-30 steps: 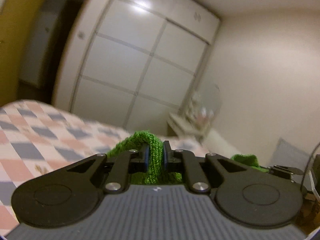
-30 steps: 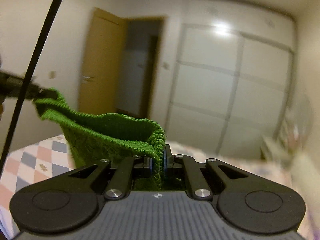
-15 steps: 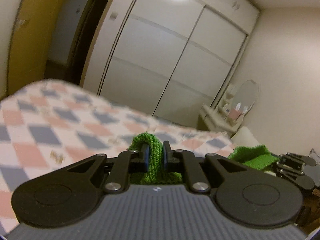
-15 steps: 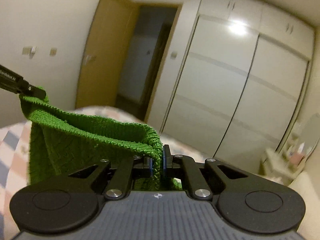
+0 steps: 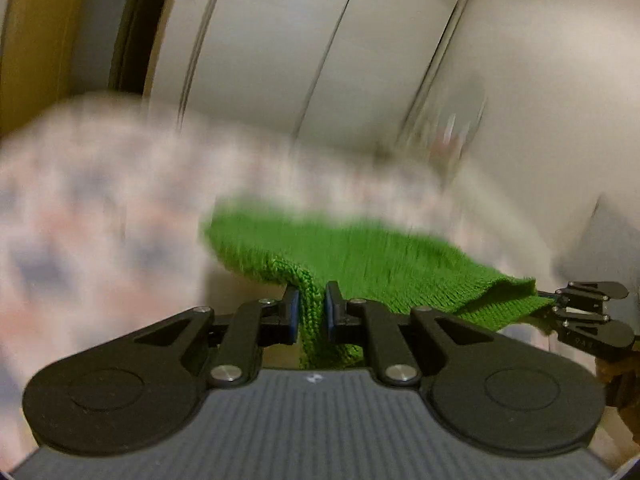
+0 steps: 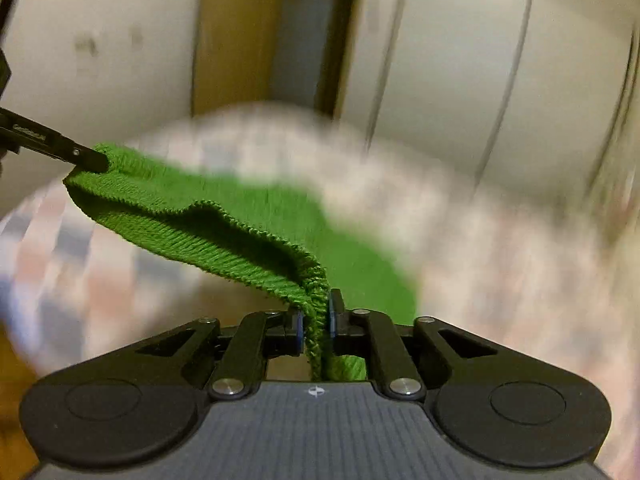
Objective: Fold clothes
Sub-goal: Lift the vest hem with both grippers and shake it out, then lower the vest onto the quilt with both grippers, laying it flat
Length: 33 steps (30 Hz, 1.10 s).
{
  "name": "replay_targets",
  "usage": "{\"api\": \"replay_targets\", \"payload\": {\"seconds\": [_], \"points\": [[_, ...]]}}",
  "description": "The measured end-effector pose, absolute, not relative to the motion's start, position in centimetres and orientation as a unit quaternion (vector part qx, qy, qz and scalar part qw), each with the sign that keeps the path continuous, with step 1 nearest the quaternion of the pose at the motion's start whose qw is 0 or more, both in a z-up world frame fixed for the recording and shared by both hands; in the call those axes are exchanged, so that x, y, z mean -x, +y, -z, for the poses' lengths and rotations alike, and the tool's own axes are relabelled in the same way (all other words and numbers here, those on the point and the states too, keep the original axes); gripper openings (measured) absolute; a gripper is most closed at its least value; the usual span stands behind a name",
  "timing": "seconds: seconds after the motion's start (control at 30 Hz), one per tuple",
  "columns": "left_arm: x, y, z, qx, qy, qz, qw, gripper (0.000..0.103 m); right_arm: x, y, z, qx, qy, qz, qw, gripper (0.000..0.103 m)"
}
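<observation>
Your left tool (image 5: 311, 312) clamped on edge of green knit garment (image 5: 360, 256). Your right tool (image 6: 314, 326) clamped on other edge of same knit (image 6: 224, 232). Garment stretched between both tools, held above checked bed cover (image 6: 500, 240), far part seeming to reach it. Background blurred; wardrobe doors (image 5: 320, 40) behind.

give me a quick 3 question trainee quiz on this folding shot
1. True or false: the left gripper is open and holds nothing.
2. What colour is the knit held between both grippers?
3. The knit's far end over the bed looks: A) flat on it B) lifted off it C) too blurred to tell

Key: 1 false, it is shut on the knit, as is the right gripper. 2 green. 3 C.
</observation>
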<state>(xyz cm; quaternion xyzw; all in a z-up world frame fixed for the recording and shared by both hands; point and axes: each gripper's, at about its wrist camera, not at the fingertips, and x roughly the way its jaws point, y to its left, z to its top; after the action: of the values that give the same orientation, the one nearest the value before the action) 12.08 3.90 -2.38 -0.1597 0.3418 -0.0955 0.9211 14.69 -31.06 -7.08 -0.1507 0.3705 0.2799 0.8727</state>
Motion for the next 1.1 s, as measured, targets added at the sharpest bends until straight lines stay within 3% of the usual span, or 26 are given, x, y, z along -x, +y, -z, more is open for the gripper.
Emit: {"api": "replay_targets", "payload": {"seconds": [0.1,0.17,0.2,0.27,0.33,0.47,0.6,0.7,0.87,1.1], "points": [[-9.7,4.0,11.4,0.114,0.488,0.059,0.863,0.008,-11.3,-31.1,14.8,0.107,0.519,-0.239,0.813,0.014],[-7.7,4.4,15.5,0.091,0.544,0.057,0.832,0.008,-10.2,-32.2,16.9,0.072,0.553,-0.213,0.803,0.016],[-7.0,4.8,16.8,0.095,0.559,0.06,0.822,0.008,-9.7,-32.7,17.8,0.053,0.564,-0.2,0.799,0.022],[-6.3,5.3,19.2,0.104,0.572,0.075,0.81,0.009,-10.4,-33.4,18.3,0.0,0.56,-0.174,0.81,0.033],[-6.6,5.5,21.3,0.107,0.577,0.075,0.806,0.01,-10.7,-36.0,19.3,-0.071,0.551,-0.143,0.819,0.035],[-8.3,5.2,24.5,0.126,0.551,0.078,0.821,0.016,-12.5,-37.9,23.7,-0.181,0.517,-0.112,0.829,0.038],[-8.9,4.2,27.4,0.11,0.506,0.088,0.851,0.026,-14.0,-39.4,29.0,-0.204,0.49,-0.119,0.839,0.038],[-9.5,4.5,29.6,0.157,0.486,0.095,0.854,0.031,-14.0,-41.0,31.7,-0.248,0.468,-0.128,0.839,0.04],[-9.5,5.9,32.1,0.223,0.438,0.112,0.863,0.038,-12.7,-44.2,35.2,-0.345,0.43,-0.147,0.821,0.051],[-8.9,6.2,33.8,0.233,0.397,0.129,0.878,0.048,-12.4,-44.3,38.0,-0.352,0.417,-0.202,0.813,0.051]]}}
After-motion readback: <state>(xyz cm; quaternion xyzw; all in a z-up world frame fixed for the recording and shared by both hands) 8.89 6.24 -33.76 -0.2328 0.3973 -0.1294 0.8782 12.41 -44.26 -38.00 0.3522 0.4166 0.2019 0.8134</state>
